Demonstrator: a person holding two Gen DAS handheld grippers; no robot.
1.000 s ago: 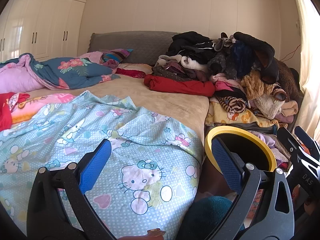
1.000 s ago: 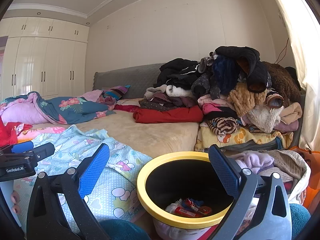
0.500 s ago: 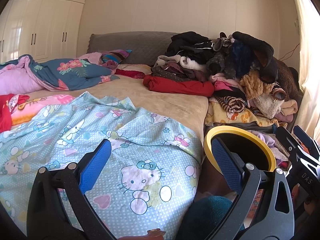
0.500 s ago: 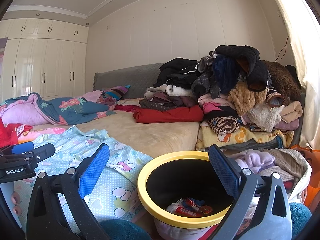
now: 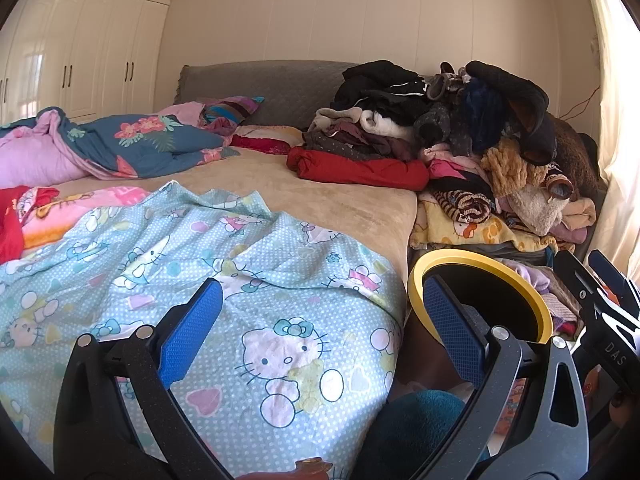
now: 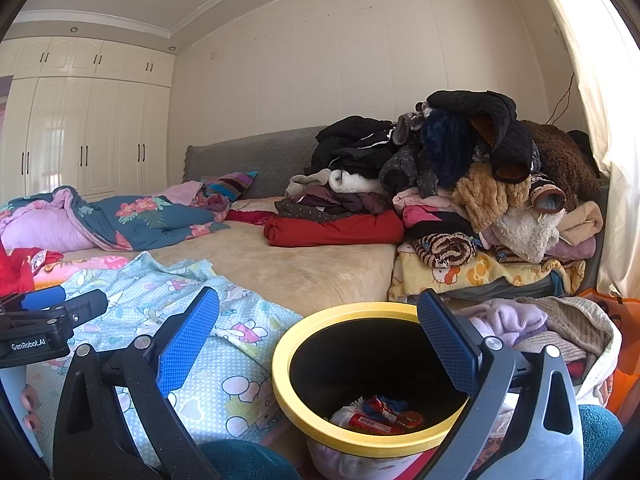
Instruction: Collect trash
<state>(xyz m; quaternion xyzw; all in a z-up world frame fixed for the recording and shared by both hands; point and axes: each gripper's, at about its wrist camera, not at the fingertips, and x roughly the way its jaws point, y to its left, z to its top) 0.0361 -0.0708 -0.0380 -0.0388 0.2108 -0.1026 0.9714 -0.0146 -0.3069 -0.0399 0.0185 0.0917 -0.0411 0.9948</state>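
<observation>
Both grippers wide open, nothing held. Left gripper [image 5: 320, 320] hangs over the quilt [image 5: 224, 280], lower centre of its view, with the bin [image 5: 416, 280] at lower right beside the bed [image 5: 320, 196]. Right gripper [image 6: 318, 328] frames the bin's yellow rim [image 6: 280, 360]; trash [image 6: 376, 416] lies at its bottom. Clothes pile [image 6: 460, 184] at right.

Bed [image 5: 340, 200] with beige sheet, grey headboard [image 5: 272, 84] at far edge. Light-blue cartoon-cat quilt [image 5: 240, 300] over near edge. Blue floral duvet [image 5: 140, 148] at left edge. Red folded garment [image 5: 360, 170] near right edge, tall clothes pile [image 5: 480, 128] beside it. White wardrobe [image 6: 80, 136] along left wall.
</observation>
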